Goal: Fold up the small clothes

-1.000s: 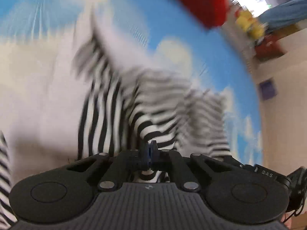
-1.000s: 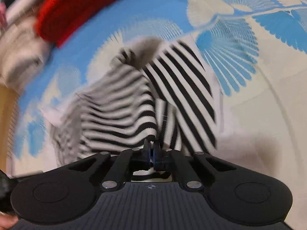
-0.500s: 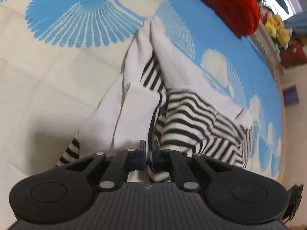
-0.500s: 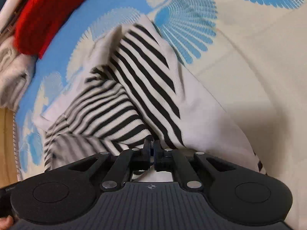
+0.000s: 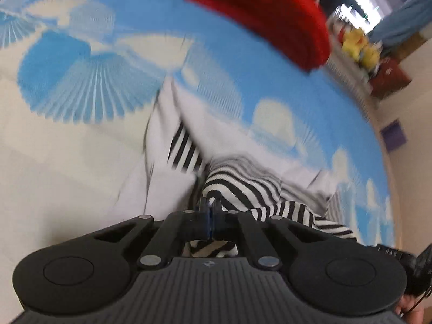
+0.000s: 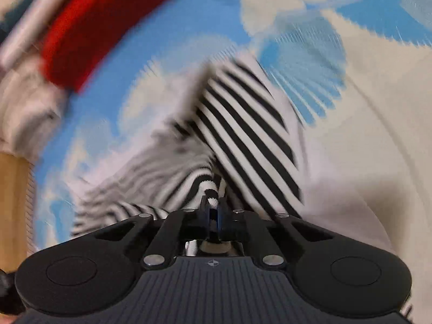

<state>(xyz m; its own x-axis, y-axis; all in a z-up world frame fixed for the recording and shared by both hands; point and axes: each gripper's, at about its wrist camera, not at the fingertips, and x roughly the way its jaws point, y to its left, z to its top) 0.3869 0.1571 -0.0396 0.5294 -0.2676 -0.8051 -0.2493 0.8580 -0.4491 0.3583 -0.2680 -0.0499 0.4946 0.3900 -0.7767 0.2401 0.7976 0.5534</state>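
A small black-and-white striped garment point(image 5: 243, 189) with plain white panels lies crumpled on a blue and cream patterned bedspread point(image 5: 67, 81). My left gripper point(image 5: 209, 206) is shut on a striped edge of it. My right gripper point(image 6: 213, 206) is shut on another striped edge of the same garment point(image 6: 243, 135). The cloth stretches away from both grippers toward the bedspread. Both views are motion blurred.
A red knitted item point(image 5: 270, 10) lies at the far side of the bed; it also shows in the right wrist view point(image 6: 94, 32). Pale folded clothes point(image 6: 24, 102) lie beside it. Yellow toys point(image 5: 359, 46) and a wooden floor point(image 6: 13, 202) lie beyond the bed edge.
Both grippers stay shut on the striped garment and are moving quickly. The red item has come nearer in both views, and the garment has shifted with the grippers.
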